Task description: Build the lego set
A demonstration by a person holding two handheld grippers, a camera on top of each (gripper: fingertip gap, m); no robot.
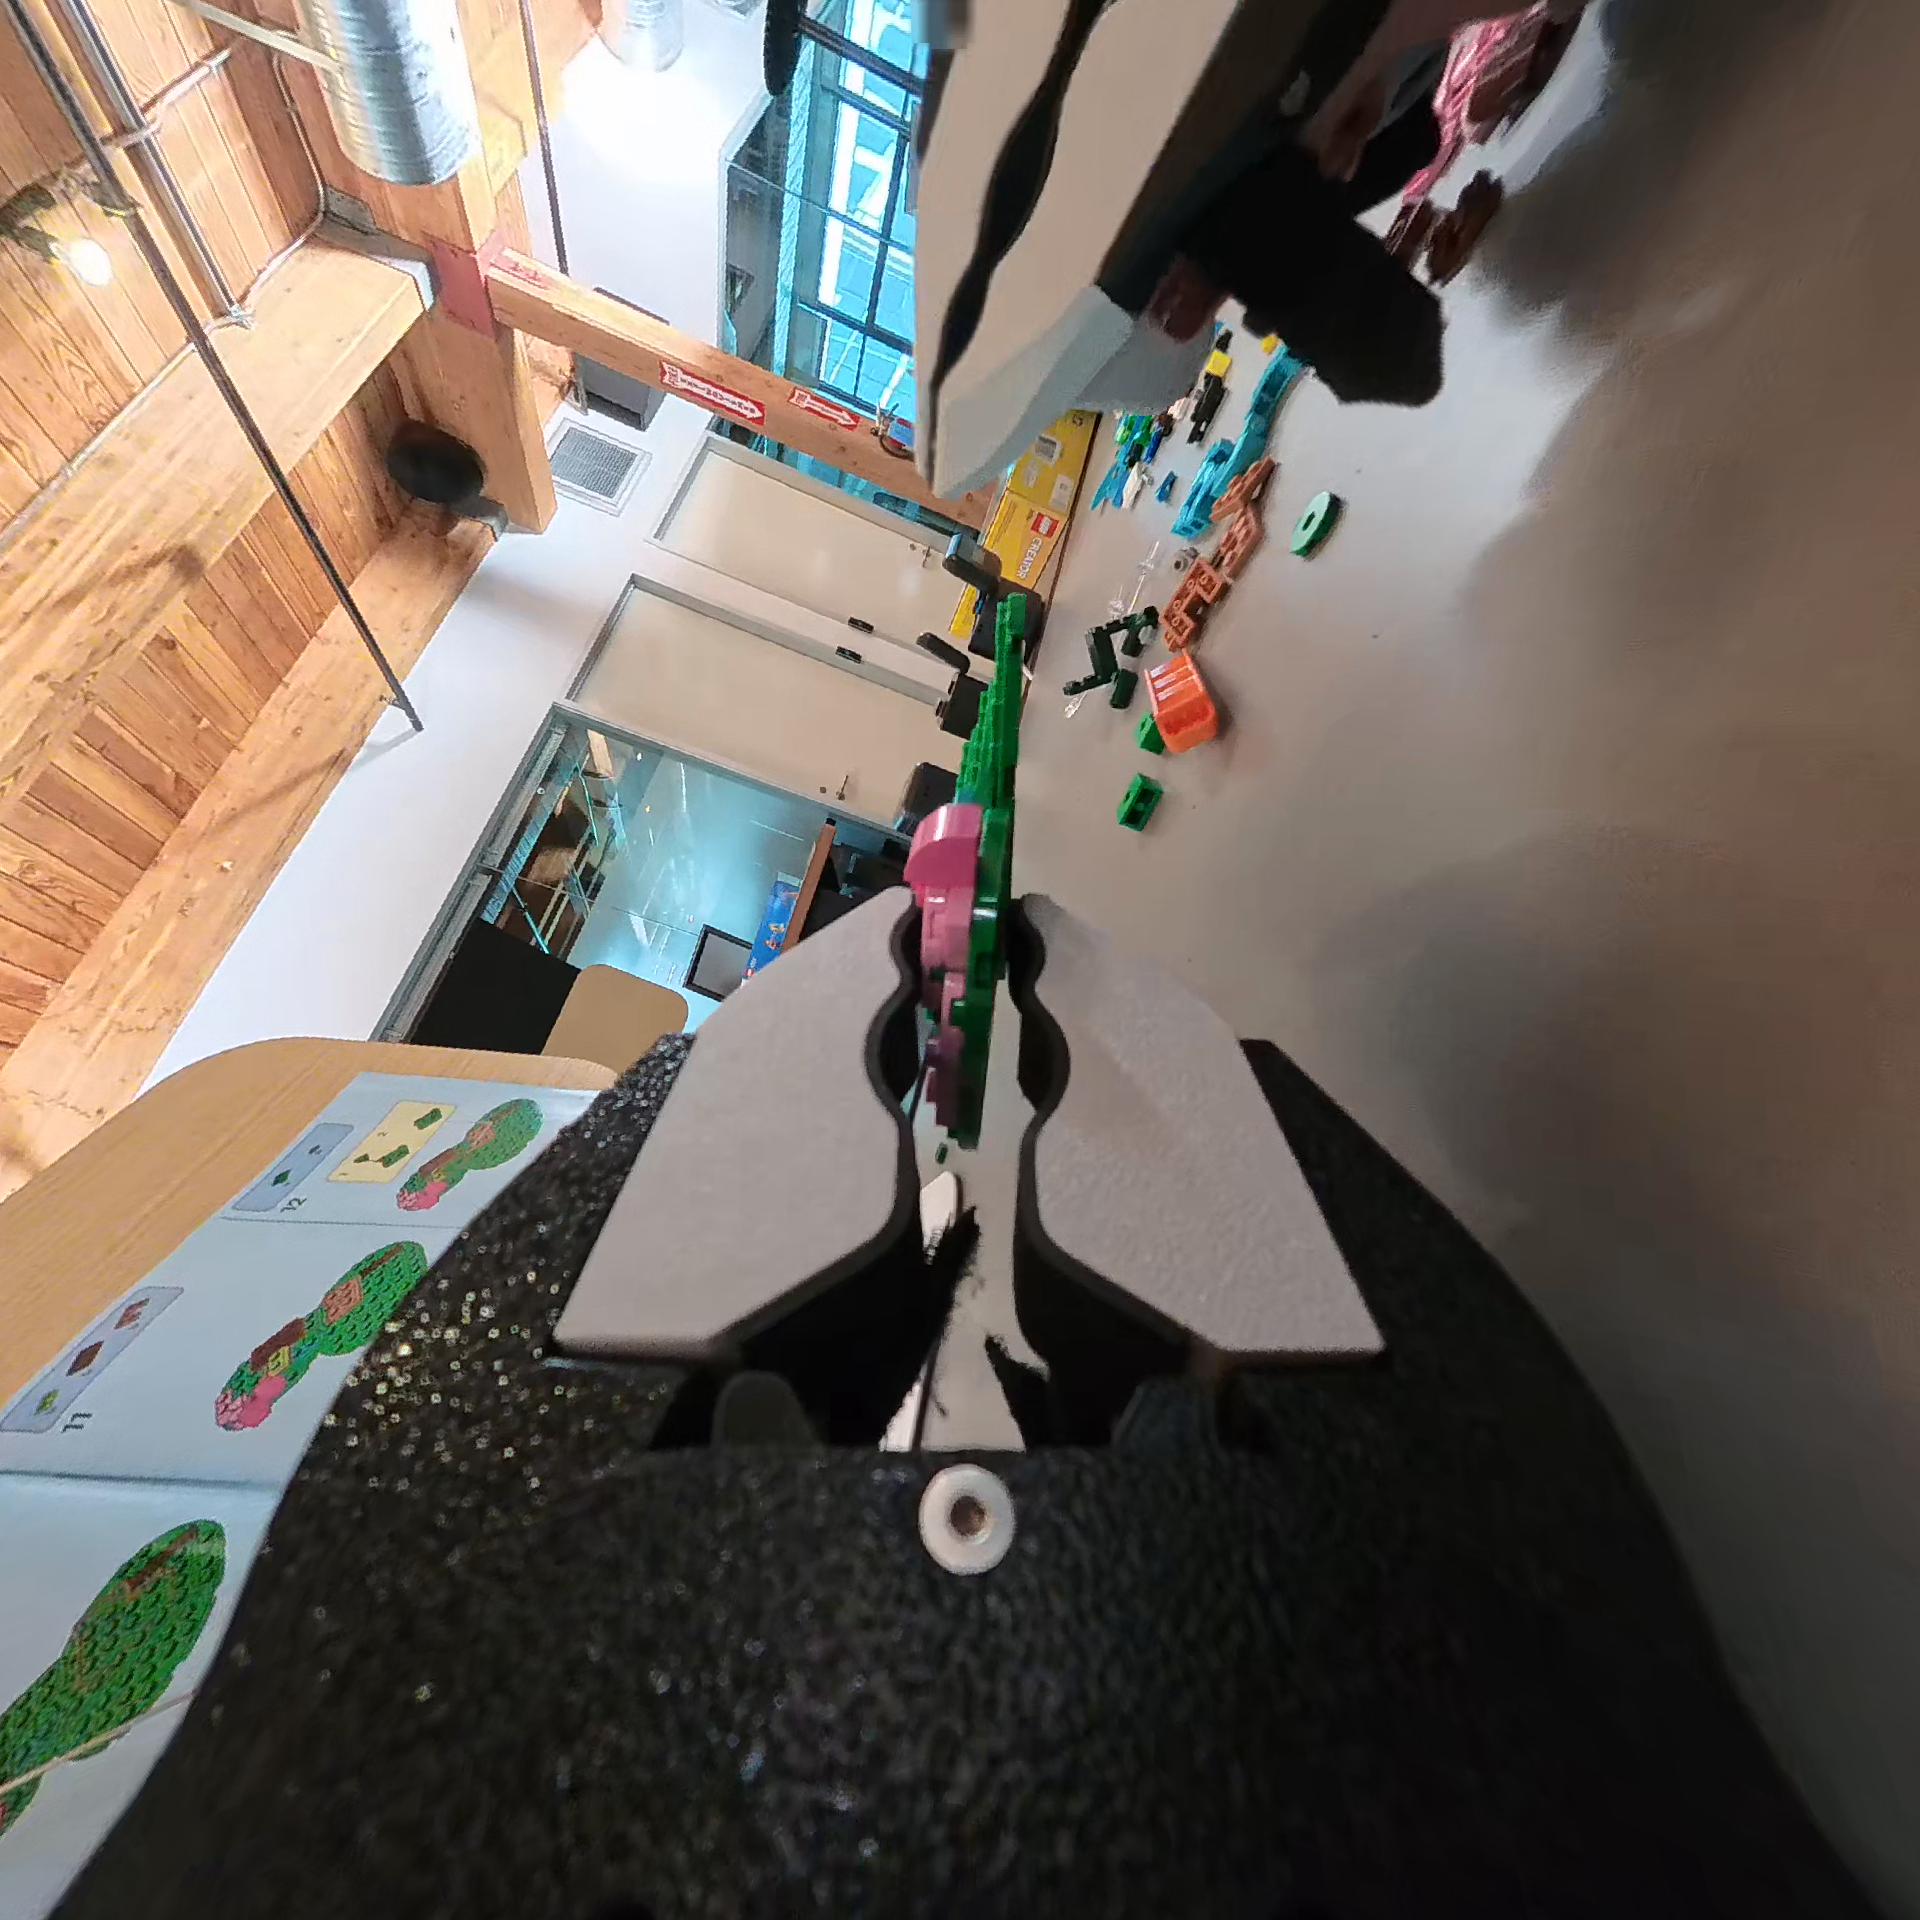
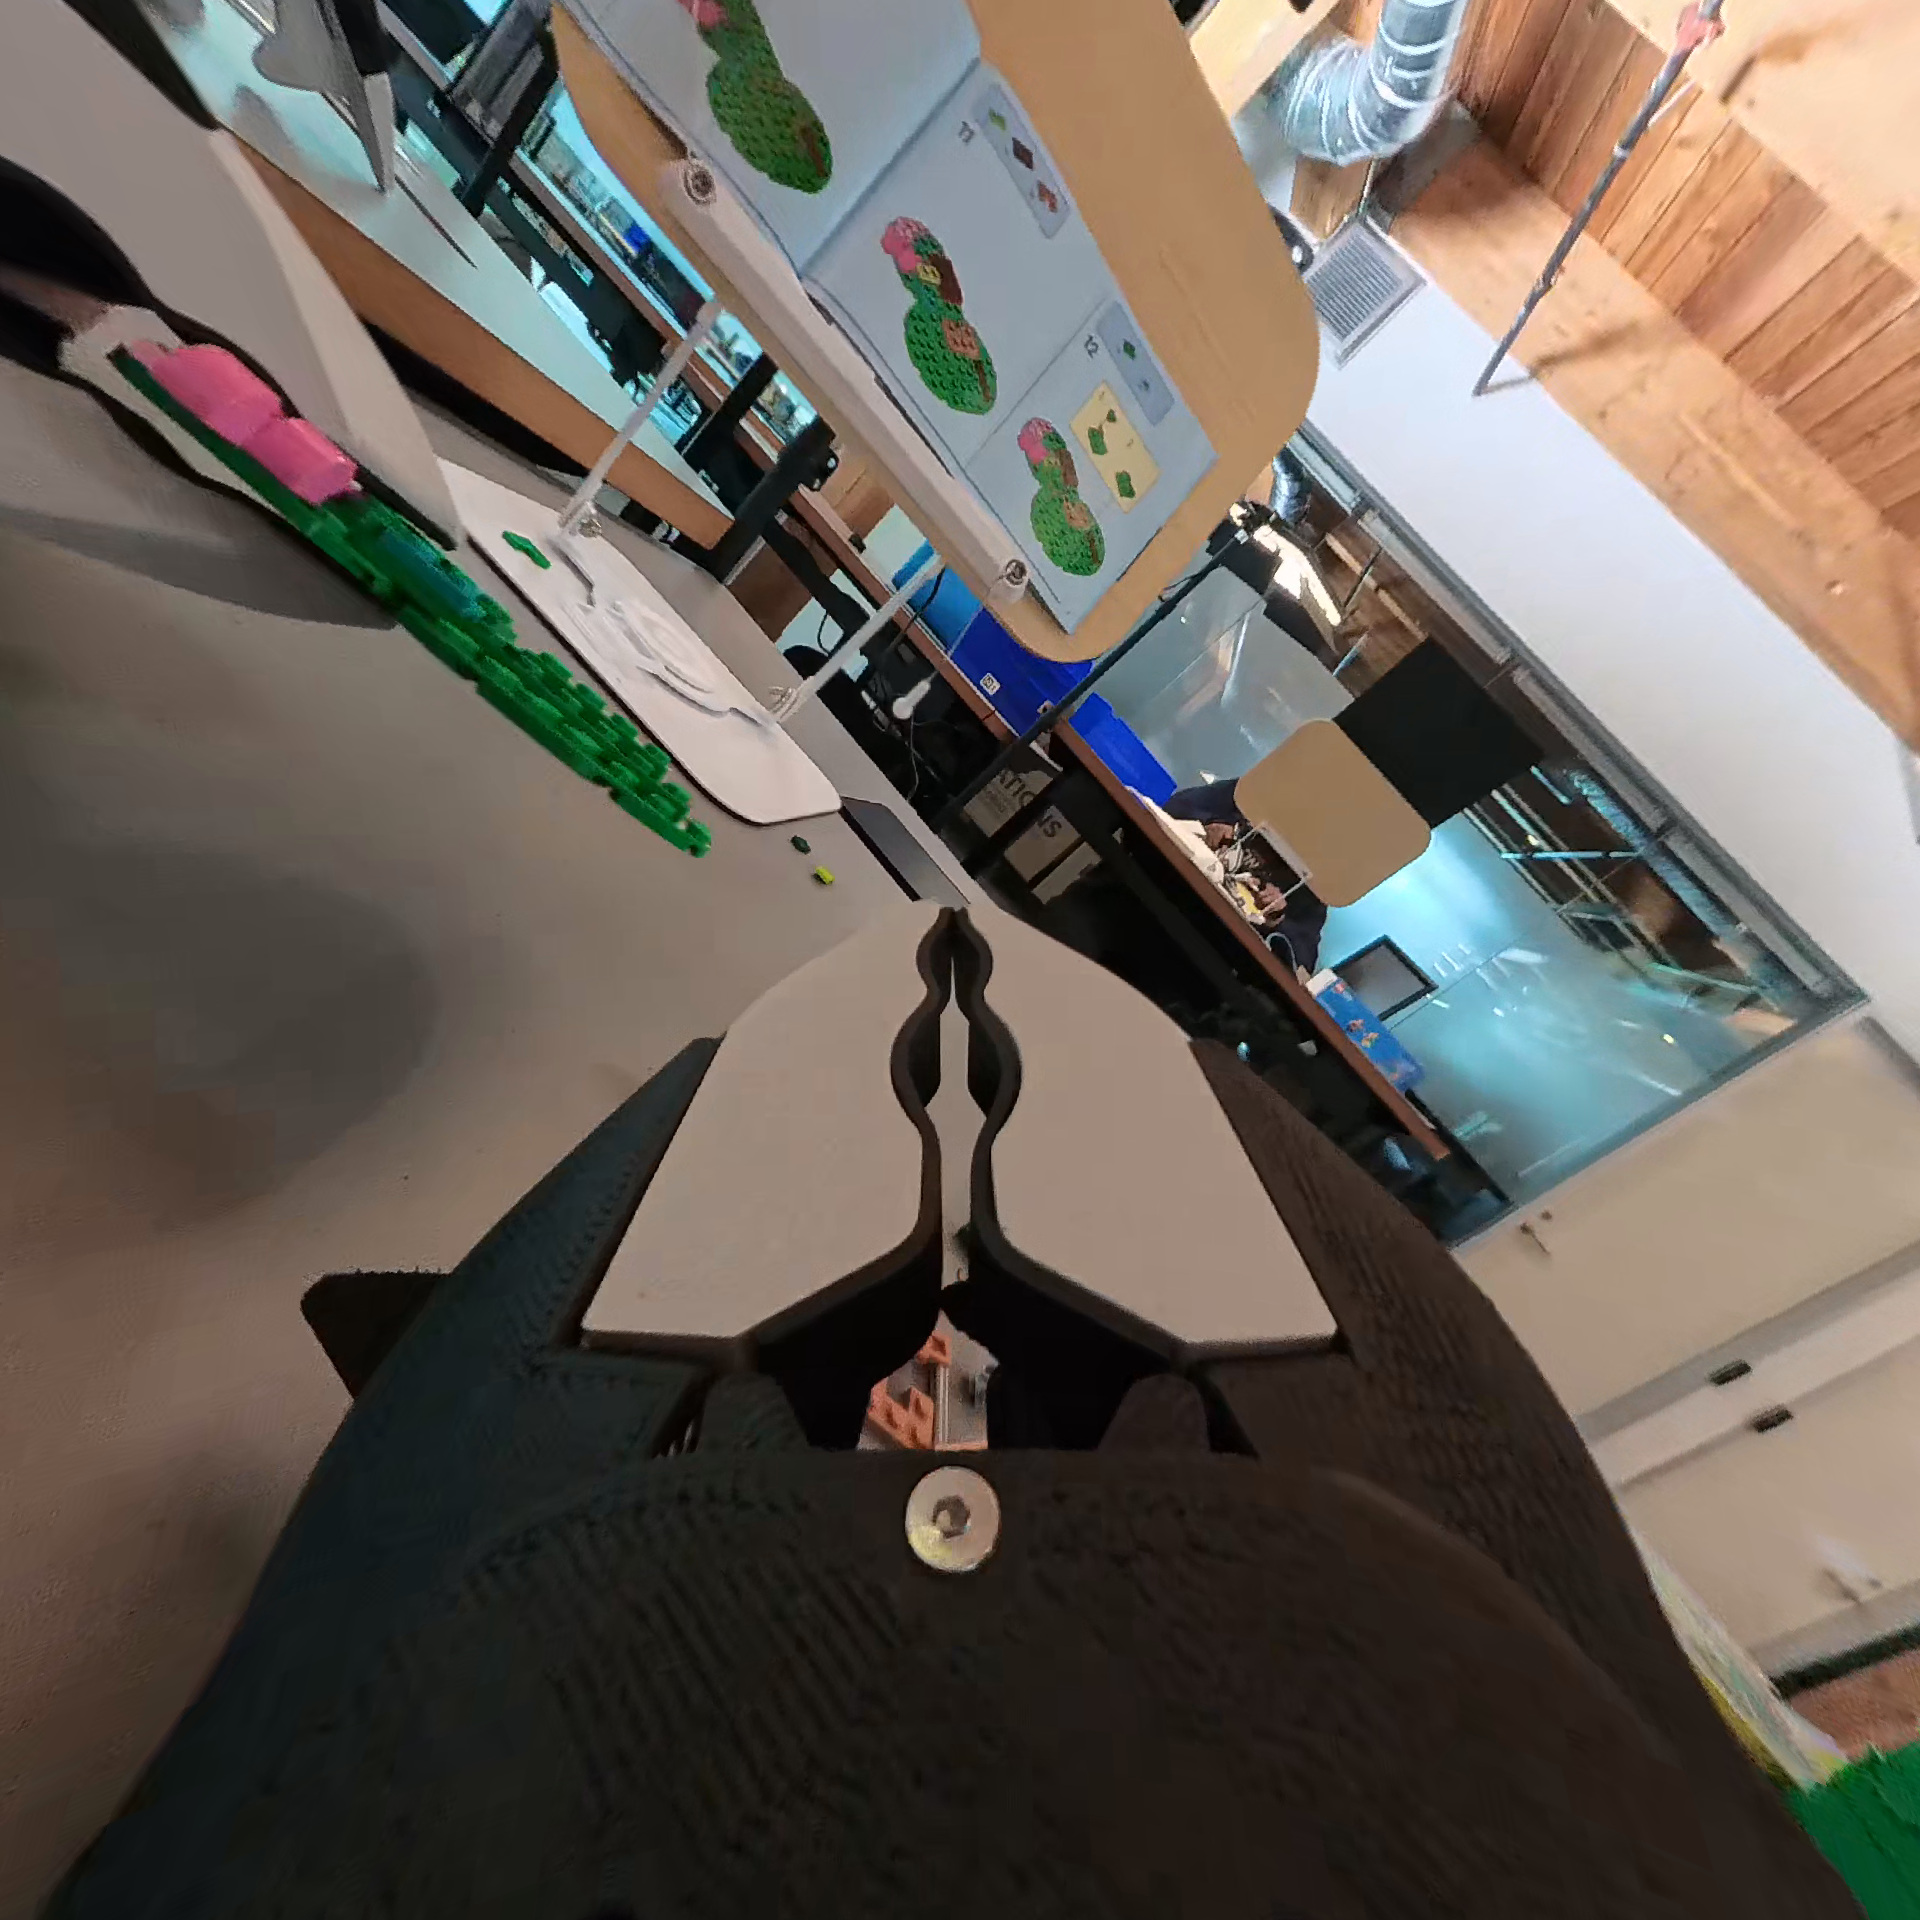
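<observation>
My left gripper (image 1: 961,909) is shut on the near end of a long green studded plate (image 1: 992,790) that carries pink bricks (image 1: 940,862). The plate runs edge-on away from the camera, by the grey table. In the right wrist view the same plate (image 2: 582,717) and its pink bricks (image 2: 260,416) lie at the left, with the left gripper at their far end. My right gripper (image 2: 948,914) is shut with nothing visible between its tips, and it stands apart from the plate. It also shows blurred at the top of the left wrist view (image 1: 1039,374).
An open instruction booklet (image 2: 987,312) sits on a wooden stand with a white base (image 2: 665,665). Loose bricks lie on the table: an orange piece (image 1: 1179,707), brown pieces (image 1: 1216,561), teal pieces (image 1: 1236,457), a green ring (image 1: 1314,523). A yellow box (image 1: 1039,509) stands behind. One gripper's finger ends stand about 12 cm off the other's.
</observation>
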